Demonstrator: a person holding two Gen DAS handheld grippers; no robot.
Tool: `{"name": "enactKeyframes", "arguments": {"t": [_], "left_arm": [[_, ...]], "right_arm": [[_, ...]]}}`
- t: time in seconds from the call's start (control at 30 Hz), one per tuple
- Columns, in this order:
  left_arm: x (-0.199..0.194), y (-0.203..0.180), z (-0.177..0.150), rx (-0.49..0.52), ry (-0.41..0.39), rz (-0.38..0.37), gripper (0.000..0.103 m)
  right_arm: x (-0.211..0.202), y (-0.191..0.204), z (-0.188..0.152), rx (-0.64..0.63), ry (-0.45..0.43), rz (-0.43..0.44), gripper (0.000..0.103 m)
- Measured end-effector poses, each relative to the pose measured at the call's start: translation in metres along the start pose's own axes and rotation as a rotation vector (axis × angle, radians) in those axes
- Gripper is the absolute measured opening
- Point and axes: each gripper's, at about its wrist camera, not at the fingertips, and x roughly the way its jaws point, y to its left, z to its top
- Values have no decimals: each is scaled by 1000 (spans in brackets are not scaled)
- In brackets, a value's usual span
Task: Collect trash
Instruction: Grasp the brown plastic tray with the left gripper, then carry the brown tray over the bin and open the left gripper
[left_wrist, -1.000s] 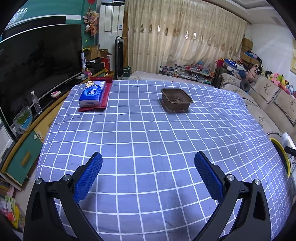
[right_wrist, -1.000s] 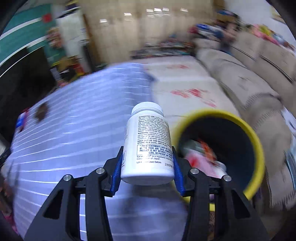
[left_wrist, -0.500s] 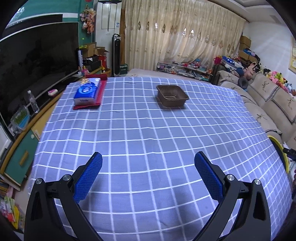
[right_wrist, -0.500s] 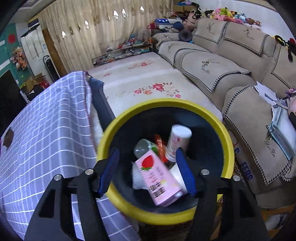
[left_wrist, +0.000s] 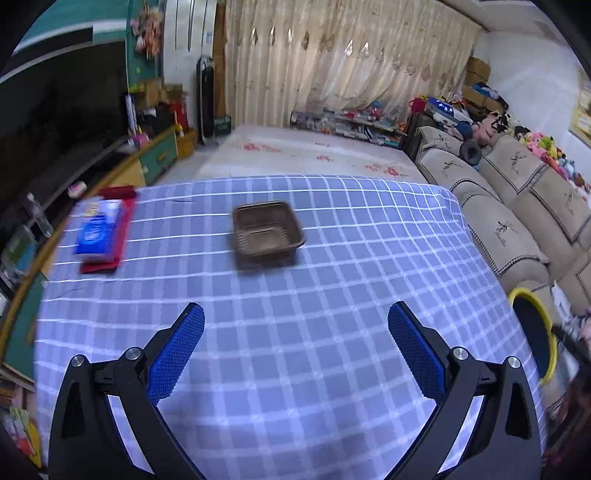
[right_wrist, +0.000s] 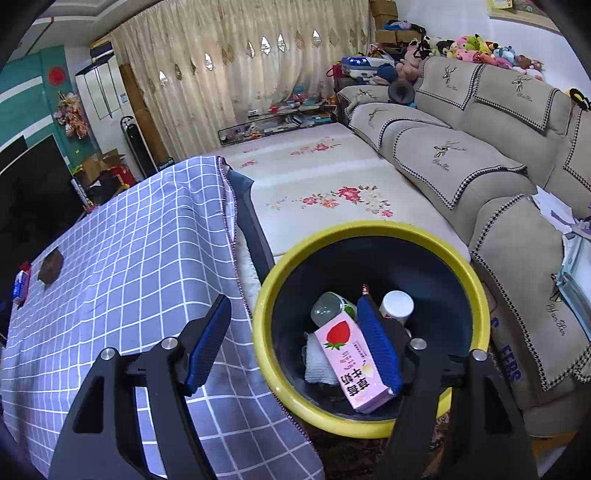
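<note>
In the right wrist view, the right tongs (right_wrist: 293, 315) fill the lower part of the frame with jaws spread apart and nothing between them. Just beyond, at lower centre, stands the yellow-rimmed bin (right_wrist: 476, 280), its dark inside showing. In it lie a pink strawberry carton (right_wrist: 351, 362), a white wad of tissue (right_wrist: 317, 363), a tin can (right_wrist: 327, 308) and a white bottle (right_wrist: 397, 303) with its cap upward. The bin sits beside the edge of the table (right_wrist: 122, 258), whose blue checked cloth hangs down at left. Past the bin, a flowered rug (right_wrist: 325, 188) covers the floor, and a beige sofa (right_wrist: 461, 155) runs along the right side.

In the left wrist view, the left tongs (left_wrist: 295, 325) are at the bottom of the frame, jaws wide apart and empty, over the checked cloth. Farther up, near centre, a brown basket (left_wrist: 266, 232) rests on the table. At centre left, a blue tissue pack (left_wrist: 98, 230) lies on a red mat (left_wrist: 118, 218). The bin's rim shows at the right edge.
</note>
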Motion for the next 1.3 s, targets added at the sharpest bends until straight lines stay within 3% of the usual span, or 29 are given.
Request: {"name": "enactKeyframes", "arguments": {"t": [0.13,0.3,0.7,0.8,0.93,1.1,1.3], "left_arm": [[48,-4,29,-66,68,48,98],[88,3,54,-129,71,168,98],[138,17,77,-159,133,249,98],[143,18,79,-157,135,255,89],[145,24,78,-164,151,238,69],[133,23,73,-147,132,218,69],[83,-2,53,-80,87,139,69]], "right_arm": [[-1,-4,-2,2,1,17,68],[2,-10,-5,12,13,33,68],[5,-15,-4,23,17,47,68],[6,-14,-4,21,20,52,68],[4,-11,-4,16,20,58,68],[-2,-12,-6,18,11,62,68],[-18,-15,-8,14,-6,59,68]]}}
